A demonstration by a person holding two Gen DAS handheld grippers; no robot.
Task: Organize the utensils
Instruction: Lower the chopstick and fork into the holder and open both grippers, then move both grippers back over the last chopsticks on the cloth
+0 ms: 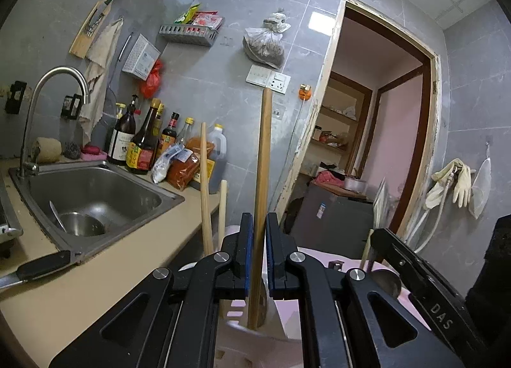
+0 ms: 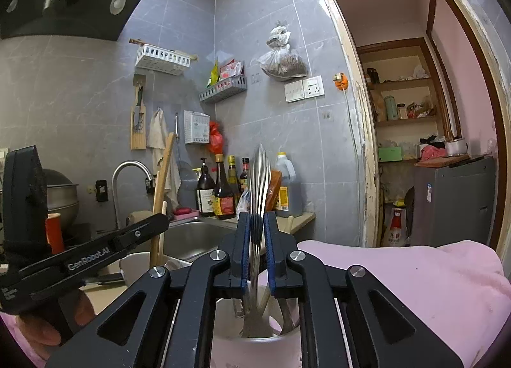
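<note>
At centre frame in both wrist views, we are mid-sort: our left gripper (image 1: 258,253) has its jaws closed on an upright wooden handle (image 1: 263,176) standing in a pink holder (image 1: 236,310), while our right gripper (image 2: 257,250) pinches steel spoons (image 2: 257,208) over a white cup (image 2: 255,349). Next, we judge, comes lowering each straight down before letting go.

Left wrist view: looks forward along the left black two-finger gripper (image 1: 259,240), close above a pale pink container (image 1: 287,313), facing the grey tiled wall (image 1: 223,80).
Right wrist view: looks along the right black two-finger gripper (image 2: 257,240), equally close, facing the same wall.
Shared: steel sink (image 1: 95,195), wooden-framed doorway (image 2: 399,96).
</note>
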